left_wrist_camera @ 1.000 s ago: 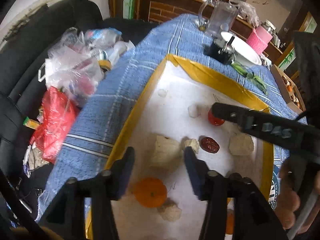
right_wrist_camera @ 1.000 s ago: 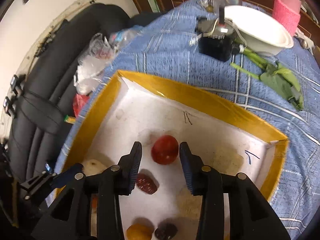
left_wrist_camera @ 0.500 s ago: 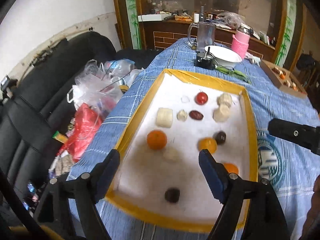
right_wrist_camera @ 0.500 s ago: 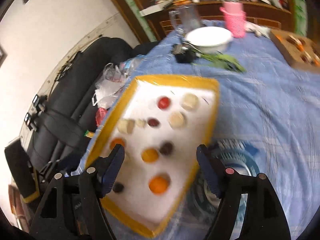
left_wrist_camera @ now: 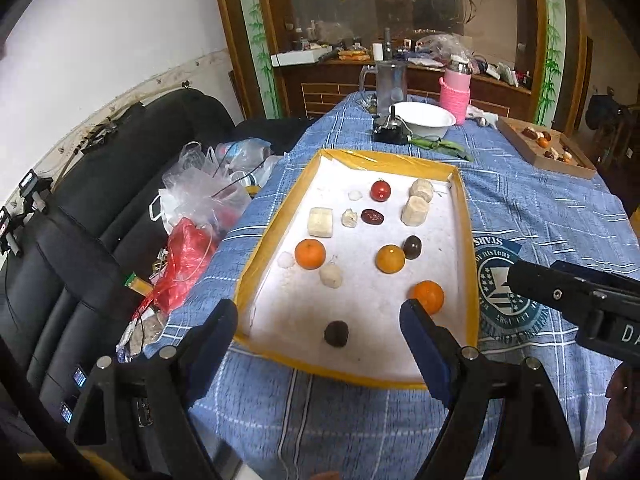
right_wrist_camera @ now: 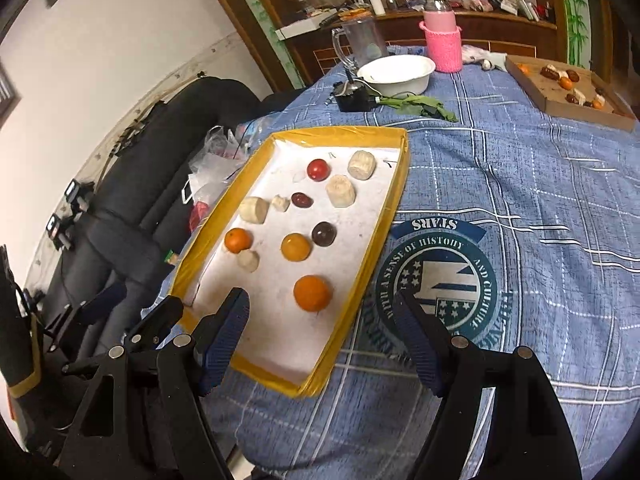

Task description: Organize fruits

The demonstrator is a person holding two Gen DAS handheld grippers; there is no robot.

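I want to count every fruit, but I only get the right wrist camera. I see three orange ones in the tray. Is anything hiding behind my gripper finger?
Observer: Yes. The left wrist view shows a dark round fruit lying alone near the tray's closest edge.
Operator: Is the left gripper carrying any fruit? I only see a bit of it.
Observer: No. The left gripper is open, with nothing between its fingers; it hangs above the tray's near end.
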